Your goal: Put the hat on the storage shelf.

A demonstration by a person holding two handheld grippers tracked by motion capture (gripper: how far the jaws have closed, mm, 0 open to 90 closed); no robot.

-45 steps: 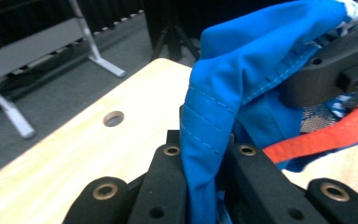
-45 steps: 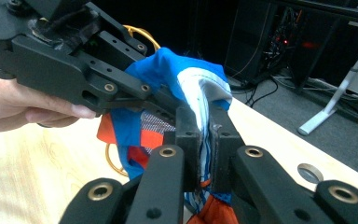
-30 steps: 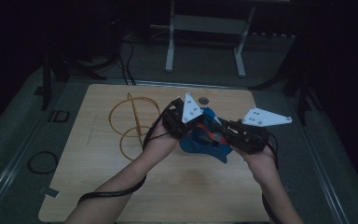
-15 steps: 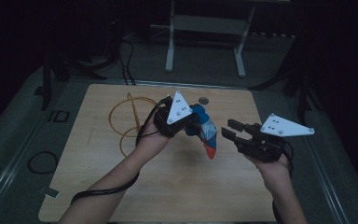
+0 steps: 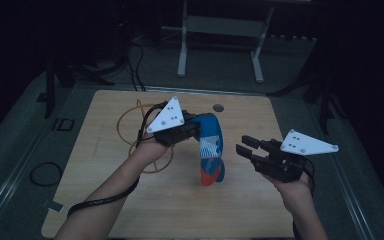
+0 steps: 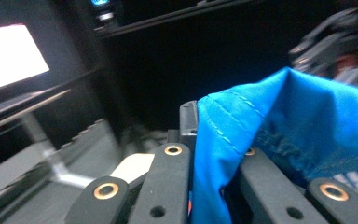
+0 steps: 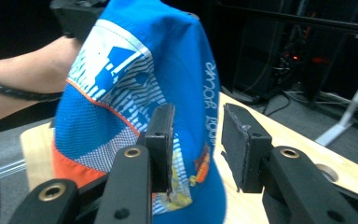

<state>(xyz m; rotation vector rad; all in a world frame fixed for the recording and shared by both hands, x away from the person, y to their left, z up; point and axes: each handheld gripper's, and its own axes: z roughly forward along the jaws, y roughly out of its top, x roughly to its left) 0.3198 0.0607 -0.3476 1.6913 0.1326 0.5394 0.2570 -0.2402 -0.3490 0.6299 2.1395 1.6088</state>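
Note:
A blue cap (image 5: 210, 150) with white print and an orange edge hangs down over the wooden table (image 5: 130, 210). My left gripper (image 5: 196, 131) is shut on the cap's top fold. In the left gripper view the blue cloth (image 6: 284, 121) is pinched between the jaws of the left gripper (image 6: 216, 149). My right gripper (image 5: 245, 145) hovers to the right of the cap, apart from it, and points at it. Its jaws have just been closing a little, with nothing between them. In the right gripper view the cap (image 7: 121, 70) hangs beyond the open right gripper (image 7: 198, 140).
Yellow wire hoops (image 5: 135, 130) lie on the table under my left hand. A small round hole (image 5: 218, 107) sits near the table's far edge. A white stand (image 5: 220, 45) rises behind the table. On the floor at left lies a black ring (image 5: 45, 174).
Both grippers were together on the cap a second ago. The right gripper has let go and drawn away to the right. The left hand has shifted left, and the cap now hangs down.

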